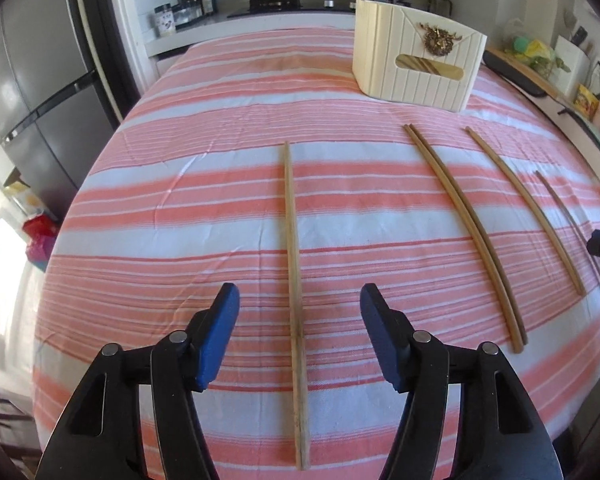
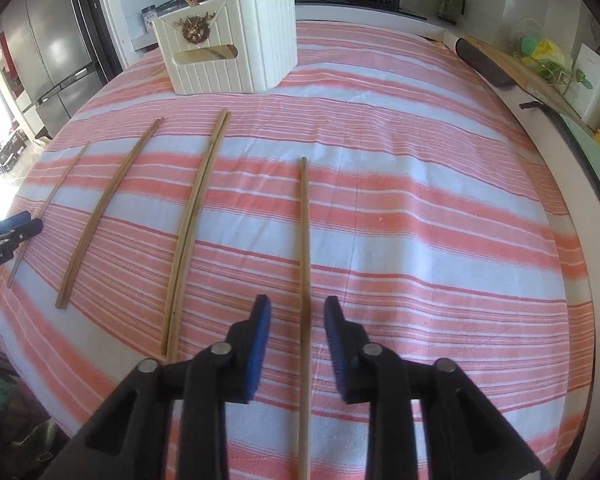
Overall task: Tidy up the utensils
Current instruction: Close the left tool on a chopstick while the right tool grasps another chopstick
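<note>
**Chopsticks lined up on striped counter**

Your left claw (image 1: 300, 336) straddles the leftmost chopstick (image 1: 293, 280), jaws apart; your right claw (image 2: 298, 344), also parted, straddles the rightmost chopstick (image 2: 305, 280). A cream basket (image 1: 416, 60) stands far.

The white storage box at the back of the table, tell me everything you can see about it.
The white box looks like ribbed plastic with vertical grooves and rounded corners. Its front carries an envelope-flap pattern with a gold ornament and a slot handle beneath. Through the slot, wooden sticks show inside; one stick end pokes above the rim. It stands upright on the striped cloth, beyond the loose chopsticks, touching neither gripper.
</note>
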